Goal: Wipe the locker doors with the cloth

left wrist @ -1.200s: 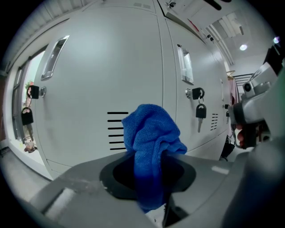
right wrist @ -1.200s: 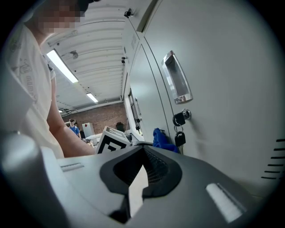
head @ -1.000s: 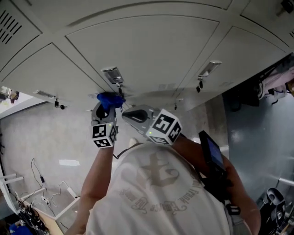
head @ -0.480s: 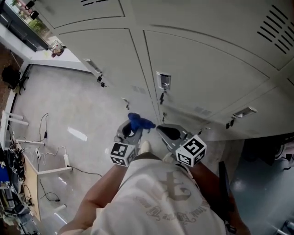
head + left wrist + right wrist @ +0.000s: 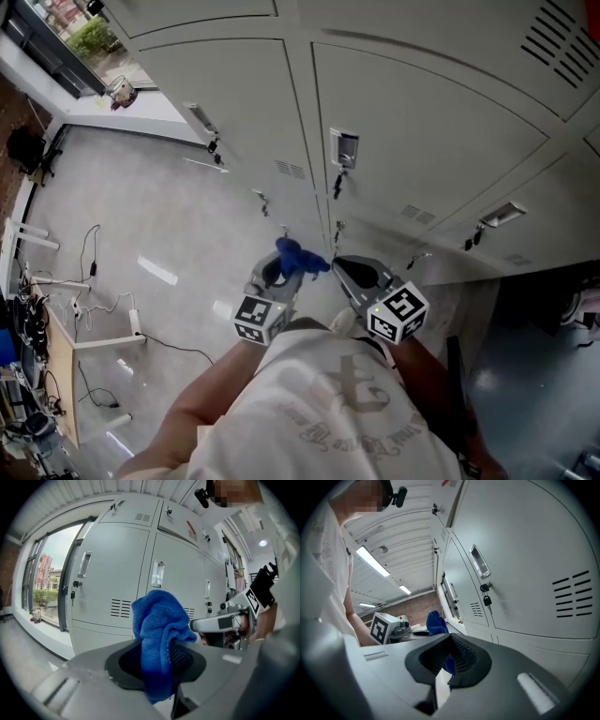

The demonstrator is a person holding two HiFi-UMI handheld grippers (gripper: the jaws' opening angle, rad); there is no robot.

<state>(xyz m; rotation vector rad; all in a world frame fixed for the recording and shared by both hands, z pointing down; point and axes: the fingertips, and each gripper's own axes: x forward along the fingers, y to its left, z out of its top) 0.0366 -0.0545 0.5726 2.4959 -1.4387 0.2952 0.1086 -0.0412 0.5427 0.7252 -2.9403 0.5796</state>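
Note:
My left gripper (image 5: 279, 272) is shut on a bunched blue cloth (image 5: 297, 257), which sticks up out of the jaws just short of the grey locker doors (image 5: 422, 122). In the left gripper view the cloth (image 5: 158, 620) fills the gap between the pads of that gripper (image 5: 157, 663), and the locker doors (image 5: 112, 578) stand ahead, apart from it. My right gripper (image 5: 354, 270) hovers beside the left one, jaws together and holding nothing. The right gripper view shows its jaws (image 5: 449, 654) closed, a locker door (image 5: 525, 573) to the right, and the cloth (image 5: 437, 623) beyond.
Each door has a metal handle (image 5: 344, 150) with keys hanging from the lock (image 5: 486, 599). Cables (image 5: 89, 281) and a white frame lie on the shiny floor at left. A window (image 5: 80, 33) is at the far left. Dark gear (image 5: 544, 309) stands at the right.
The head view has swung round so the lockers now run across the top right. Both grippers stay close together before the doors; the left still holds the cloth.

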